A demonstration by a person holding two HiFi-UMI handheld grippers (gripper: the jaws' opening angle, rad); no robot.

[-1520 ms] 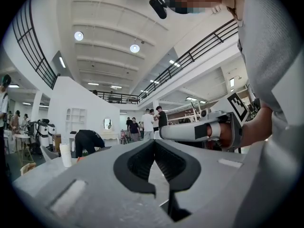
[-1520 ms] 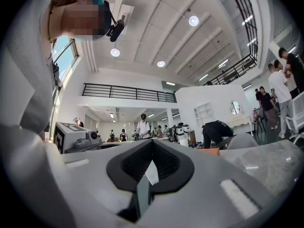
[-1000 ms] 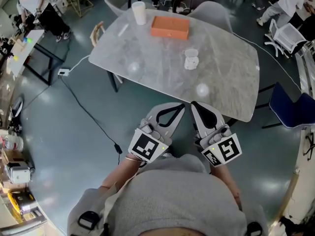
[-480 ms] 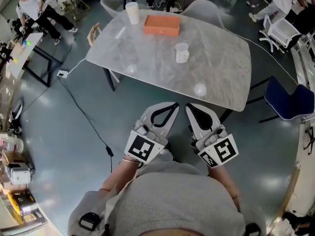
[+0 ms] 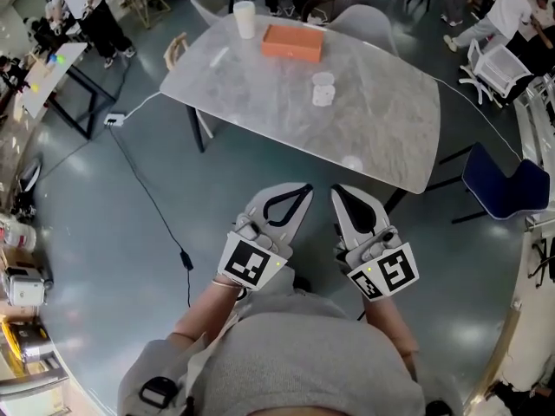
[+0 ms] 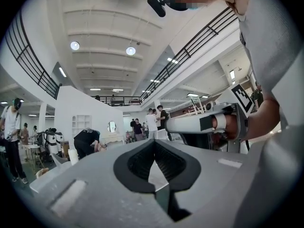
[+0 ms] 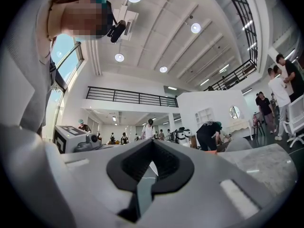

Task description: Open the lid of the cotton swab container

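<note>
- Over the last second the picture from the head has drifted. The cotton swab container (image 5: pixel 323 89) now sits a little higher and further left in the head view, and the whole counter (image 5: pixel 390 137) has slid with it.
- Nothing on the counter has moved against the container. The orange box (image 5: pixel 292 43) still lies beyond it to the left, and the white cup (image 5: pixel 245 20) still stands further beyond on the same side.
- The left gripper (image 5: pixel 305 189) and right gripper (image 5: pixel 336 190) are held as before, on the near side of the container and well apart from it. They are over the floor (image 5: pixel 130 232), short of the counter's near edge.
- Both grippers stay fully closed and hold nothing.
- My judgement is that the task has not begun. The lid (image 5: pixel 323 80) looks in place, though it is too small to be sure. The reach to the container still lies ahead.
- Only the head view shows the container and where it sits.
- The two gripper views are angled upward at the hall ceiling and distant people. I cannot find the container in either.
- Each gripper view does show its jaws pressed together with an empty gap behind the tips, which the head view only suggests.
- The left gripper view also catches the right gripper's marker cube beside it.
</note>
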